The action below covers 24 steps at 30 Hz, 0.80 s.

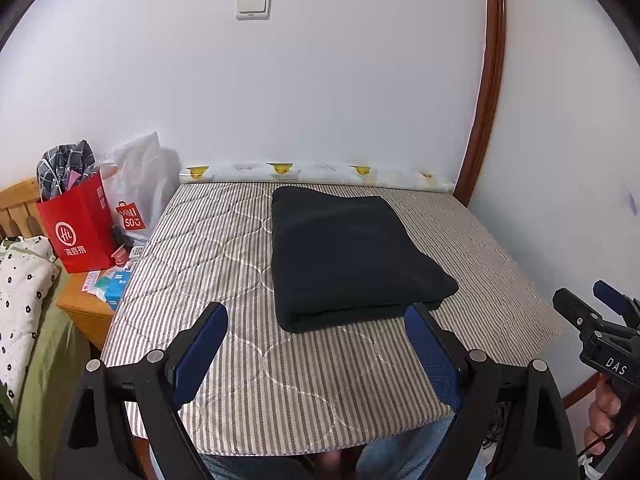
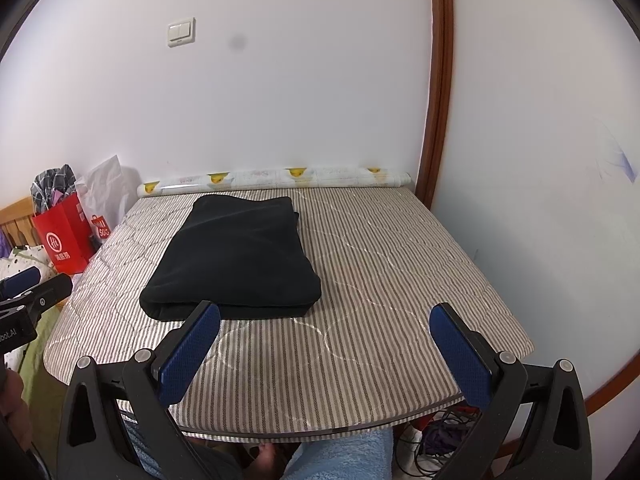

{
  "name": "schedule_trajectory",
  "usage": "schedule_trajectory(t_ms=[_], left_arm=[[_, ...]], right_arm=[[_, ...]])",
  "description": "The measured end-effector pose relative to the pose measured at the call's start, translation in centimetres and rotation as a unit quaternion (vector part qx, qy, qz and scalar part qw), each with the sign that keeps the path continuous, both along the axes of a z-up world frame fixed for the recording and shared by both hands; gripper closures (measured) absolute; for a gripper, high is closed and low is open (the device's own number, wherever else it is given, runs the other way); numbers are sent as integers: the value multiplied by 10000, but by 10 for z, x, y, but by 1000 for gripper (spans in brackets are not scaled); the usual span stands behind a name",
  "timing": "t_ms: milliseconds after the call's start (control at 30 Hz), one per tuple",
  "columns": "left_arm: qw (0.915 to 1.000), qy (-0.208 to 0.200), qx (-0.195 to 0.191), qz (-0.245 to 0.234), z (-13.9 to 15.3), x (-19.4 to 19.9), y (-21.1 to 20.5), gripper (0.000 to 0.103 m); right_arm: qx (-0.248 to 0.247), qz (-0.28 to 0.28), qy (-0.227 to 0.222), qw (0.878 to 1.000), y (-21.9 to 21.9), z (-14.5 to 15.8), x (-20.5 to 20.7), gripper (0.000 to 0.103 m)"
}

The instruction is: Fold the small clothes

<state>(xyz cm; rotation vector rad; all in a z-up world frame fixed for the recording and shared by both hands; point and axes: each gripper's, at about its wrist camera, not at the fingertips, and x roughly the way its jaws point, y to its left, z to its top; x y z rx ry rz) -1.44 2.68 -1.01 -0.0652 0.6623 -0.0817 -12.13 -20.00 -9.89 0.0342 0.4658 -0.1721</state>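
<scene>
Now, folded black garment on table, beyond left gripper — untouched, jaws wide

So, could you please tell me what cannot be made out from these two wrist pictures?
- Folded black cloth: both views show only its top and near edge, so the garment type and layer count stay hidden.
- Red paper bag: left wrist view, its wall hides most of the contents.
- Small boxes on the wooden nightstand: print too small.
- Under the striped padded table: hidden by its top.
</scene>
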Motion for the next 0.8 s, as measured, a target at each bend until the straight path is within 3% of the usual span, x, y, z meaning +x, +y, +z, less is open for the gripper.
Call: schedule_trajectory(t_ms=[800], left_arm=[[10000, -1, -27, 34, -4, 2, 3, 13]], right_arm=[[-43, 75, 27, 10000, -1, -2, 1, 0]])
